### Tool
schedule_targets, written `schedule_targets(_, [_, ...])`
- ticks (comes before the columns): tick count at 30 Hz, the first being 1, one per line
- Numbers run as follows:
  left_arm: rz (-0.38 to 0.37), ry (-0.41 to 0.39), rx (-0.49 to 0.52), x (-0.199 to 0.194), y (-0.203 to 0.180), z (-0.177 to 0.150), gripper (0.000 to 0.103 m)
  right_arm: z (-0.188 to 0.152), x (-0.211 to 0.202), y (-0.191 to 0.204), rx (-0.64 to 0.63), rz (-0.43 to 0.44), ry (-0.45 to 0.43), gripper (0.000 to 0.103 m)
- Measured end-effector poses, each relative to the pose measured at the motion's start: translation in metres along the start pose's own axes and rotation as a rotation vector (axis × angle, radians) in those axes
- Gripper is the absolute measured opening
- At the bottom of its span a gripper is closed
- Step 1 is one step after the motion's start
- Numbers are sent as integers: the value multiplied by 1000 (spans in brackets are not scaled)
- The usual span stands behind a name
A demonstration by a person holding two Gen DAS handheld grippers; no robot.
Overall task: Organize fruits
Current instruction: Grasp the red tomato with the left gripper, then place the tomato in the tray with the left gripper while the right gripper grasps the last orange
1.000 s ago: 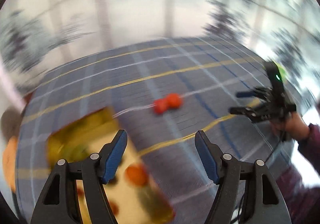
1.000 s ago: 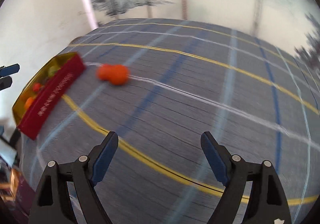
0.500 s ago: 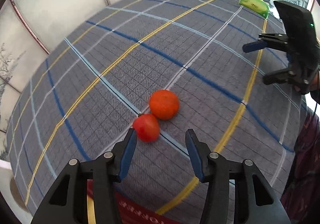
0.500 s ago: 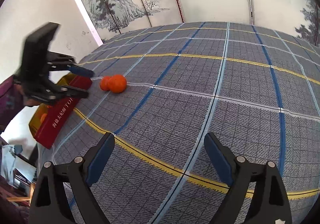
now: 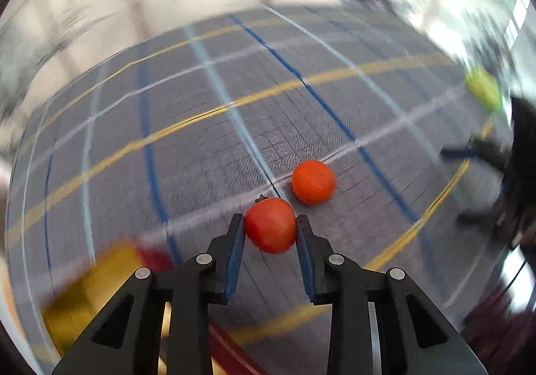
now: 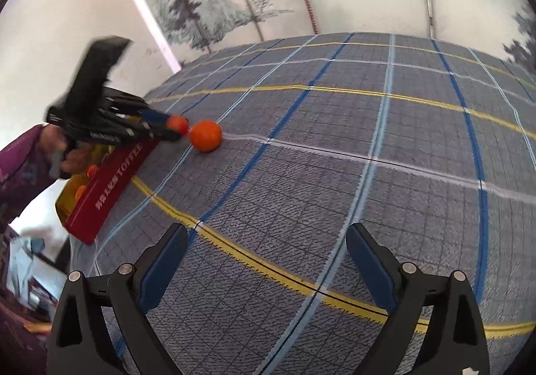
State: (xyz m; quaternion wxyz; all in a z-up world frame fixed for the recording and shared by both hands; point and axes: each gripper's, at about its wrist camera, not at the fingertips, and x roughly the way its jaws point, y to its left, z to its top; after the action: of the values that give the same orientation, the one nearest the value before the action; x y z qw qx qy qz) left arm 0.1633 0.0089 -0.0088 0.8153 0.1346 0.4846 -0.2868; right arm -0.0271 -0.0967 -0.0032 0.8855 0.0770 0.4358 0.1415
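Observation:
A red tomato-like fruit with a small dark stem sits between the blue pads of my left gripper, which is shut on it just above the plaid cloth. An orange fruit lies on the cloth right behind it. The right wrist view shows the same grip from the side: the red fruit in the left gripper's tips, the orange fruit beside it. My right gripper hovers over bare cloth, its jaws opening wide with nothing between them.
A red box with a yellow inside holds several small fruits at the table's left edge, under the hand with the left gripper. A green packet lies blurred at the far right. The grey plaid cloth stretches toward a painted screen.
My left gripper swung from over the box to the two fruits and shut on the red one. My right gripper's jaws widened a little.

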Motion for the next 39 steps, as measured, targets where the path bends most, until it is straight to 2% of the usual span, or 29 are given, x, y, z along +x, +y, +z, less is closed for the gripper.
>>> schedule_targets(3, [-8, -35, -160, -27, 0, -26, 32, 19, 9, 22, -98, 47, -6, 94])
schedule_targets(6, [-9, -79, -249, -52, -4, -53, 32, 44, 34, 41, -196, 104, -12, 94])
schedule_targets(8, [3, -93, -273, -62, -8, -66, 32, 57, 55, 51, -239, 121, 7, 94])
schedule_targets(11, [26, -116, -306, -82, -7, -89, 32, 73, 85, 63, -313, 86, 43, 94])
schedule_targets(16, [75, -132, -383, -107, 6, -129, 32, 84, 119, 68, -319, 64, 96, 90])
schedule_targets(17, [76, -139, -408, -111, 10, -136, 32, 85, 125, 69, -319, 60, 111, 88])
schedule_targets(20, [97, -169, -466, -121, 20, -156, 32, 86, 133, 71, -325, 54, 132, 71])
schedule_targets(21, [112, -175, -482, -124, 23, -163, 32, 88, 134, 72, -327, 53, 137, 62])
schedule_targets(22, [124, -180, -501, -126, 27, -167, 32, 91, 133, 73, -316, 55, 147, 43])
schedule_targets(23, [128, -185, -521, -128, 30, -172, 32, 92, 132, 72, -300, 58, 156, 32])
schedule_targets(25, [141, -200, -537, -132, 34, -180, 32, 89, 121, 74, -277, 54, 136, 33])
schedule_targets(29, [218, -206, -508, -131, 35, -186, 32, 70, 80, 83, -217, 94, 56, 33])
schedule_targets(34, [246, -197, -467, -117, 31, -186, 32, 40, 35, 98, -189, 100, -5, 33])
schedule_targets(39, [274, -205, -438, -106, 26, -183, 32, 27, 5, 108, -184, 93, -42, 33])
